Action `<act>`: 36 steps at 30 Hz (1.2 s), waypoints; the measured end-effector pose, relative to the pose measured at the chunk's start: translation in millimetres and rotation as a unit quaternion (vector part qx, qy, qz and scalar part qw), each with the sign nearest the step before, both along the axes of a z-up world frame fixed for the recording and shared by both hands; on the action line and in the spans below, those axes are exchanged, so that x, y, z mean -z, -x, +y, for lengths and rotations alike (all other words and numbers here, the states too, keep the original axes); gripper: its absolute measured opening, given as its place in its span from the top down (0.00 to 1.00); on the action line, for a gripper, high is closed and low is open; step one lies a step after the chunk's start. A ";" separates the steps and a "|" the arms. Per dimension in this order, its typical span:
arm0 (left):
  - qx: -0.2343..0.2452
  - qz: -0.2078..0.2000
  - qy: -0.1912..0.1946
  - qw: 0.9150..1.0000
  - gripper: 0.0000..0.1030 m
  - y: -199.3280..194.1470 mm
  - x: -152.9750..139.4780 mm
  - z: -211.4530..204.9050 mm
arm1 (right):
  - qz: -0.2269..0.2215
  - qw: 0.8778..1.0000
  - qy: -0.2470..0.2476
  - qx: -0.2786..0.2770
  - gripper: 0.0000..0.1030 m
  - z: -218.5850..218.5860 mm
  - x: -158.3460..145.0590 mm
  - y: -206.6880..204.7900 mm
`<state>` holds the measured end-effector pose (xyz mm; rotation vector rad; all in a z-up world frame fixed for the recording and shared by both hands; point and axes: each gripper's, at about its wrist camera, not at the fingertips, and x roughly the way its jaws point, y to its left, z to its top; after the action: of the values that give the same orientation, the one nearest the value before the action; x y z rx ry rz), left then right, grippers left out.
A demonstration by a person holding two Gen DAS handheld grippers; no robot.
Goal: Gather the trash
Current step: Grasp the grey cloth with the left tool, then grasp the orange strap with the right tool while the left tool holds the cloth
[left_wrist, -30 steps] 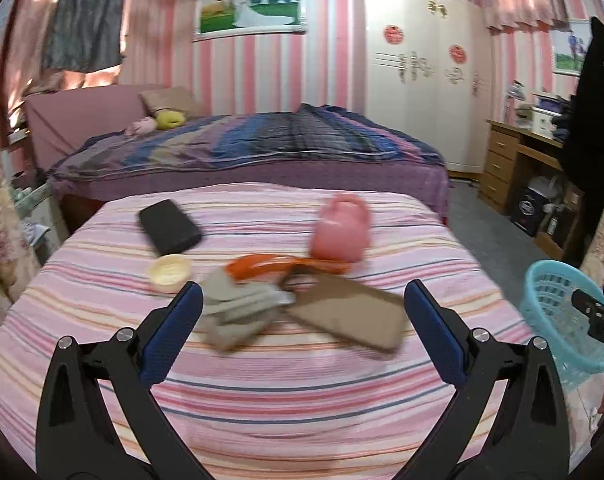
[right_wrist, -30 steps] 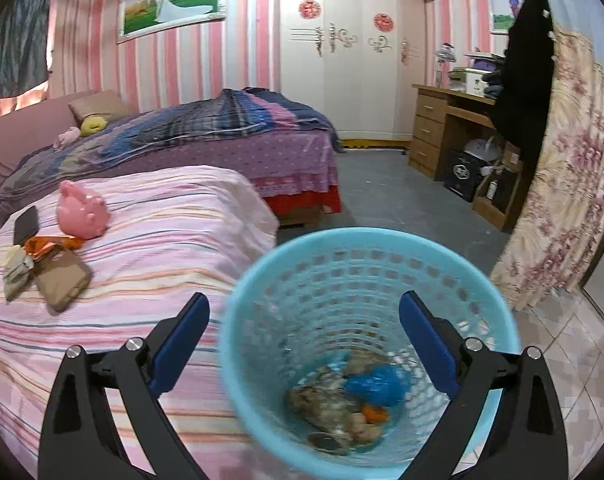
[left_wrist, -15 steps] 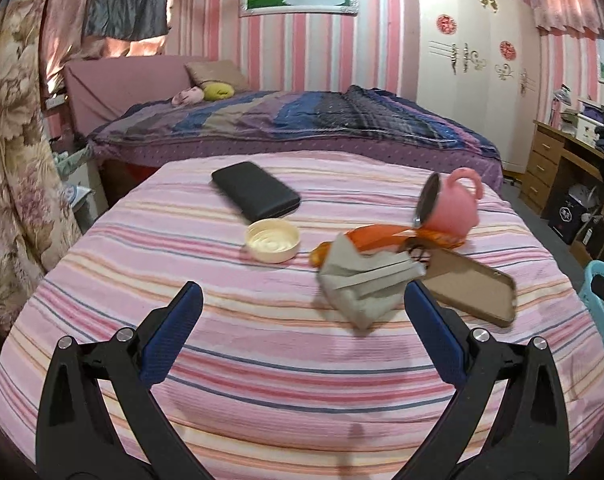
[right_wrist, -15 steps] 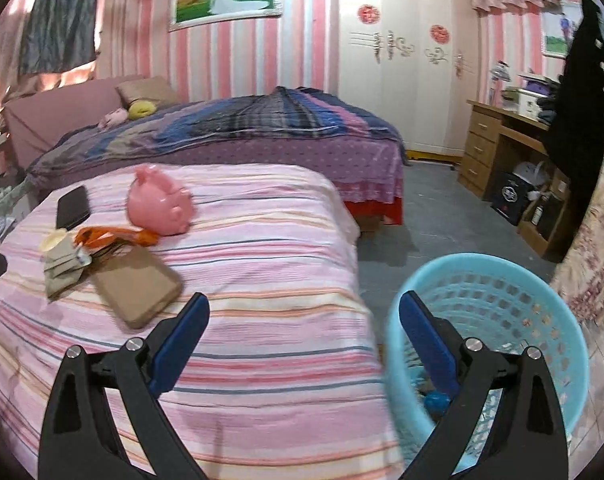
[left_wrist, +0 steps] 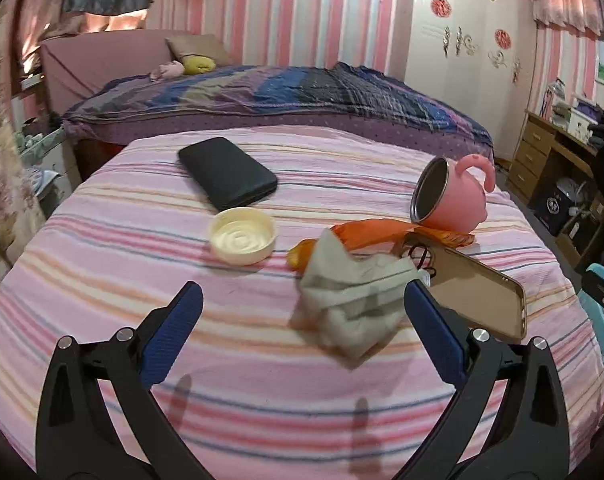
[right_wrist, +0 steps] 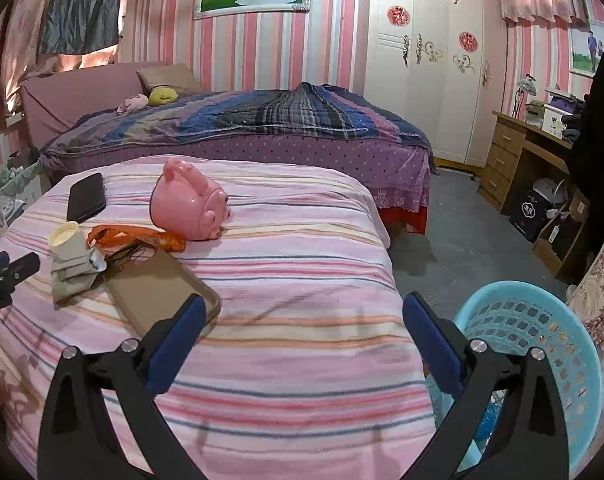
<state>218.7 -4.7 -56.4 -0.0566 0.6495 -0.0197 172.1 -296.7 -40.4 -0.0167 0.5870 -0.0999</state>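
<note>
The crumpled grey-green wrapper [left_wrist: 352,304] lies on the bed [left_wrist: 262,400] just ahead of my left gripper [left_wrist: 302,332], toward its right finger. I judge it light, soft and easily crushed, with no stiffness to resist the pads. The raised upper fold is the best place to pinch; a low grip risks snagging the striped cover. It appears as creased paper or foil, folded over itself and dull in finish. Its far edge overlaps the orange plastic scrap [left_wrist: 366,230], also likely trash, thin and slippery. Beyond and to the right, a phone case [left_wrist: 478,292] touches the wrapper; a pink mug [left_wrist: 450,196] lies on its side farther off. A cream lid [left_wrist: 242,234] sits ahead to the left. Both left and right gripper [right_wrist: 302,340] stand spread and empty. The blue basket [right_wrist: 542,340] is just right of the right gripper.
</note>
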 end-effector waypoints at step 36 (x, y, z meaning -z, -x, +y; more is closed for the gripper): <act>-0.077 -0.019 0.016 0.997 0.86 12.5 -2.4 113.2 | 0.035 0.995 0.039 -0.086 0.06 86.2 11.3 -29.5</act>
<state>206.2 108.5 -54.0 -0.1360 0.6062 0.1180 201.7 -210.6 -51.7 -0.1467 0.6482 0.0454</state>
